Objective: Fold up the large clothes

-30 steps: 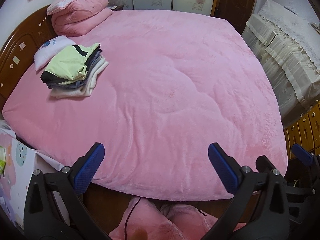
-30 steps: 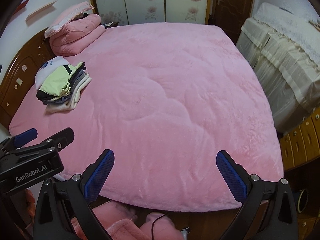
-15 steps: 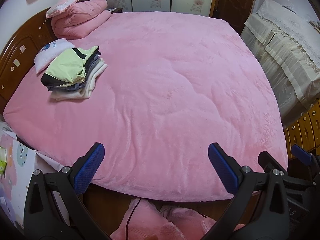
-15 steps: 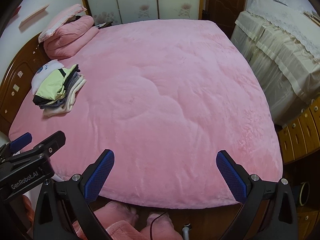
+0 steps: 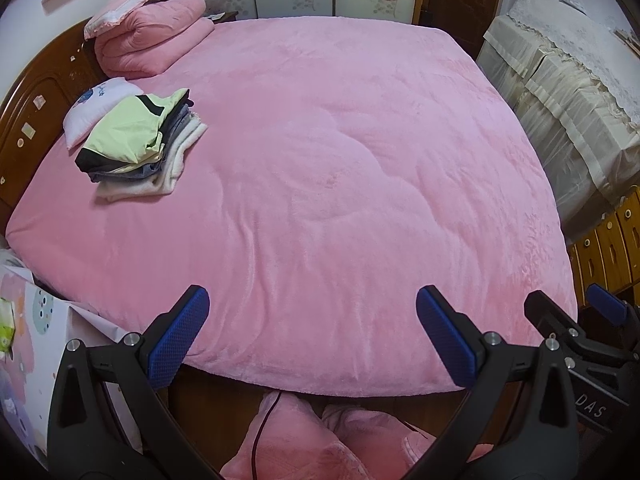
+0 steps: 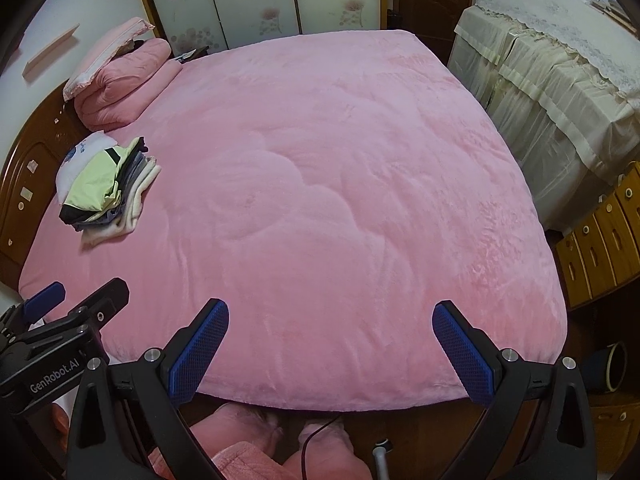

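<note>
A stack of folded clothes (image 5: pixel 140 148) with a pale green garment on top lies at the bed's left side near the headboard; it also shows in the right wrist view as the clothes stack (image 6: pixel 108 192). A pink fleece blanket (image 5: pixel 340 160) covers the whole bed. My left gripper (image 5: pixel 312 334) hovers open over the bed's near edge, nothing between its blue pads. My right gripper (image 6: pixel 330 350) is open too, at the same near edge, empty. Each gripper sees the other at its side.
A rolled pink quilt and pillow (image 5: pixel 148 28) sit at the headboard corner, with a small white pillow (image 5: pixel 96 108) beside the stack. Covered furniture (image 6: pixel 560 80) and wooden drawers (image 6: pixel 600 236) stand right of the bed. Pink slippers (image 5: pixel 320 440) show on the floor below.
Both views have shifted slightly, raising and tilting over the bed; the grippers stay open and nothing on the bed has moved.
</note>
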Action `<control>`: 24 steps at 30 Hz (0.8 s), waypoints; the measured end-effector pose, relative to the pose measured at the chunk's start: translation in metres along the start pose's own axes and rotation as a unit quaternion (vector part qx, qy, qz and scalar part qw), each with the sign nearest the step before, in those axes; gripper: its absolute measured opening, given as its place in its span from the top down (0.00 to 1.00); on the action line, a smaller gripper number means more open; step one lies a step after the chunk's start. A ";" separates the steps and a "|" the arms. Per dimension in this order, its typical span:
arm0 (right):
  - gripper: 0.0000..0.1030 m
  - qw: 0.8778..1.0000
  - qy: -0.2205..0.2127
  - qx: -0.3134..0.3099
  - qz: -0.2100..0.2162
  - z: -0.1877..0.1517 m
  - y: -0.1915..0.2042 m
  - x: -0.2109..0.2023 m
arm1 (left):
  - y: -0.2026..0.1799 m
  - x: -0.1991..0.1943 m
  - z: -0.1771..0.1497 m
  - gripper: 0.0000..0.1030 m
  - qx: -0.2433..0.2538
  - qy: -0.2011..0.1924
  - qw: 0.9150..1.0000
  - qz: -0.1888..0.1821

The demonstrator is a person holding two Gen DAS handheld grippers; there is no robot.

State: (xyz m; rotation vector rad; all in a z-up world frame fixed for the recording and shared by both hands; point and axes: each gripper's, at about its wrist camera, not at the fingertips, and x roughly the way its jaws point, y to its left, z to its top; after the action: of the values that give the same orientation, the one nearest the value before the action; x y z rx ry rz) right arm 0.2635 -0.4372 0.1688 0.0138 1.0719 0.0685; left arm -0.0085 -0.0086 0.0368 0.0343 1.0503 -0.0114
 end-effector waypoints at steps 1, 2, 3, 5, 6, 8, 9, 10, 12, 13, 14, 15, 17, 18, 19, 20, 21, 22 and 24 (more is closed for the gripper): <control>0.00 1.000 0.000 0.000 0.000 -0.002 0.001 0.000 | -0.001 0.000 -0.001 0.00 0.001 0.000 1.000 0.001; 0.00 1.000 0.000 0.001 -0.001 -0.003 0.002 0.000 | -0.002 0.001 -0.001 0.00 0.002 0.000 1.000 0.001; 0.00 1.000 0.001 0.002 0.000 -0.005 0.003 0.000 | -0.003 0.001 -0.001 0.00 0.003 0.000 1.000 0.001; 0.00 1.000 0.005 0.004 0.001 -0.007 0.005 0.001 | -0.004 0.001 -0.002 0.00 0.002 0.000 1.000 0.002; 0.00 1.000 0.006 0.004 0.002 -0.007 0.004 0.002 | -0.005 0.002 -0.002 0.00 0.002 0.001 1.000 0.001; 0.00 1.000 0.008 0.004 0.004 -0.006 0.002 0.002 | -0.004 0.001 -0.002 0.00 0.003 0.002 1.000 0.000; 0.00 1.000 0.007 0.004 0.004 -0.005 0.002 0.002 | -0.004 0.001 -0.002 0.00 0.003 0.001 1.000 0.002; 0.00 1.000 0.007 0.003 0.005 -0.005 0.001 0.002 | -0.003 0.001 -0.002 0.00 0.003 0.001 1.000 0.000; 0.00 1.000 0.008 0.000 0.007 -0.004 0.002 0.003 | -0.003 0.001 -0.002 0.00 0.004 0.002 1.000 0.002; 0.00 1.000 0.009 -0.002 0.007 -0.004 0.002 0.004 | -0.002 0.001 -0.002 0.00 0.003 0.003 1.000 0.002; 0.00 1.000 0.009 -0.003 0.008 -0.004 0.003 0.004 | -0.002 0.001 -0.002 0.00 0.002 0.003 1.000 0.003; 0.00 1.000 0.009 -0.003 0.008 -0.005 0.003 0.005 | -0.001 0.001 -0.002 0.00 0.002 0.003 1.000 0.003; 0.00 1.000 0.009 -0.004 0.008 -0.005 0.005 0.006 | 0.000 0.000 -0.002 0.00 0.001 0.004 1.000 0.007; 0.00 1.000 0.009 -0.004 0.009 -0.006 0.006 0.006 | 0.000 0.001 -0.002 0.00 0.001 0.004 1.000 0.006; 0.00 1.000 0.009 -0.005 0.009 -0.006 0.006 0.007 | 0.000 0.001 -0.002 0.00 0.002 0.005 1.000 0.008; 0.00 1.000 0.010 -0.007 0.009 -0.006 0.007 0.008 | 0.001 0.001 -0.002 0.00 0.002 0.005 1.000 0.008; 0.00 1.000 0.010 -0.008 0.008 -0.007 0.008 0.008 | 0.002 0.001 -0.002 0.00 0.001 0.006 1.000 0.007; 0.00 1.000 0.010 -0.008 0.009 -0.008 0.009 0.009 | 0.002 0.002 -0.001 0.00 0.001 0.006 1.000 0.007; 0.00 1.000 0.011 -0.008 0.010 -0.008 0.010 0.011 | 0.003 0.002 -0.001 0.00 0.001 0.007 1.000 0.008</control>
State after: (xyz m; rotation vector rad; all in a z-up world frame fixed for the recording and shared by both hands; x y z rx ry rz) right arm 0.2612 -0.4269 0.1562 0.0102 1.0936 0.0951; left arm -0.0085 -0.0059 0.0344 0.0446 1.0630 0.0029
